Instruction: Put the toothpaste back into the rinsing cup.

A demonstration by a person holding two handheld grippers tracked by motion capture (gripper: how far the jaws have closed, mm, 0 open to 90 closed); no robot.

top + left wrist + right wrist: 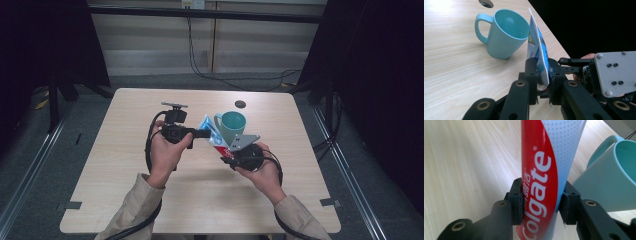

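Toothpaste was the thing in hand: a red, white and blue toothpaste tube [212,134] hung above the table [120,165] between two grippers, just beside a teal mug [233,126] that stood at about one o'clock from it in the high view. Starting at nine o'clock, the left gripper [204,133] reached in level from the left and was clenched on the flat crimped end of the tube; in the left gripper view its pads [531,72] pressed that thin edge from both sides, with the mug's handle [480,27] turned away to ten o'clock. The tube's long axis ran from that crimped end at ten o'clock down to its thicker end at four o'clock, straight toward the right gripper [226,154]. In the right gripper view the jaws flanked the round red body, and its pads [517,205] looked to sit against it, though whether they were squeezing or slack was hard to judge. By this reading both hands shared the tube, the left gripping firmly. With the mug mouth so close at one o'clock, the likely next move was swinging the tube over the rim, which would depend on one claw letting go cleanly.
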